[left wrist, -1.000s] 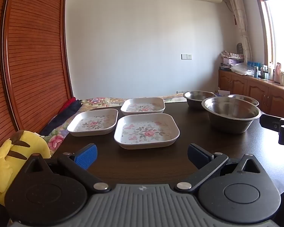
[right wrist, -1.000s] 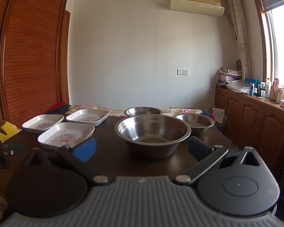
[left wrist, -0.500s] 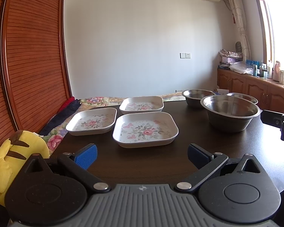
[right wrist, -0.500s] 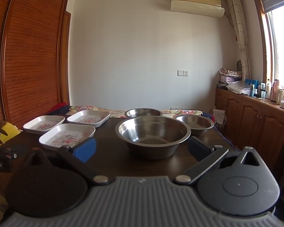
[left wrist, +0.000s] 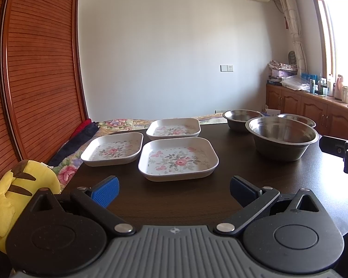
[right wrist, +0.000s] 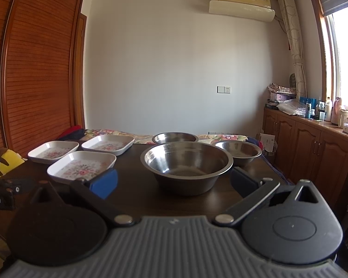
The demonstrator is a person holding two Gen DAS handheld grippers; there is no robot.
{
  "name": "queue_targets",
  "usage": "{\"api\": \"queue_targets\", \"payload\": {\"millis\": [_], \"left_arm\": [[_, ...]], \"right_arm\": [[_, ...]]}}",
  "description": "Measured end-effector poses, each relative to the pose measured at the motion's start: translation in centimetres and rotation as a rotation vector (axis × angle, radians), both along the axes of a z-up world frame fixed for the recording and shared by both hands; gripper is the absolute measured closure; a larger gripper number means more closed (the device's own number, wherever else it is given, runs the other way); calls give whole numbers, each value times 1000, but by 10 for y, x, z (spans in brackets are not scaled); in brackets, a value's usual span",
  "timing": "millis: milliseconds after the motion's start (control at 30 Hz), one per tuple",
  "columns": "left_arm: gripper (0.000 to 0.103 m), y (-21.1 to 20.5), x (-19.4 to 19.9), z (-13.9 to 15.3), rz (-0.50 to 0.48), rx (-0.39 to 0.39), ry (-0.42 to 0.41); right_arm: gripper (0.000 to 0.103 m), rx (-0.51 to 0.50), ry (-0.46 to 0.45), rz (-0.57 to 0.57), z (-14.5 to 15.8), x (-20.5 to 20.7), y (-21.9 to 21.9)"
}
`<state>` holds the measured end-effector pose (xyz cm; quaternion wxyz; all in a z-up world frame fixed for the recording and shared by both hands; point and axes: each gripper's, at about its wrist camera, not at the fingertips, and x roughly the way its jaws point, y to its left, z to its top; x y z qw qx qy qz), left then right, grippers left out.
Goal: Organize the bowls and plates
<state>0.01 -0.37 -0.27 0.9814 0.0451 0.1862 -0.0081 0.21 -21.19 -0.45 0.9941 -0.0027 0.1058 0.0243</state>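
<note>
Hovering low over the near edge of the dark worktop: left gripper, jaws spread wide, nothing between them. Straight ahead at 12 o'clock, close by, the nearest floral plate. Beyond it, at 11 o'clock, a second floral plate, and at 12 o'clock farther back a third floral plate; all three lying flat, close to each other, touching or not cannot be told.

Held likewise over the worktop edge: right gripper, jaws also wide apart and empty. Directly ahead at 12 o'clock, near, the large steel bowl, upright. Behind it, at 1 o'clock, a smaller steel bowl, and at 12 o'clock the far steel bowl. Past the worktop, a floral bedspread.
</note>
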Motion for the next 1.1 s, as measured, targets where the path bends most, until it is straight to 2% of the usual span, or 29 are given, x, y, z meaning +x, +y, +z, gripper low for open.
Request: {"api": "queue_targets", "payload": {"millis": [1100], "left_arm": [[0, -2, -4, 5, -16, 4, -4]], "right_arm": [[0, -2, -3, -2, -1, -2, -1]]}}
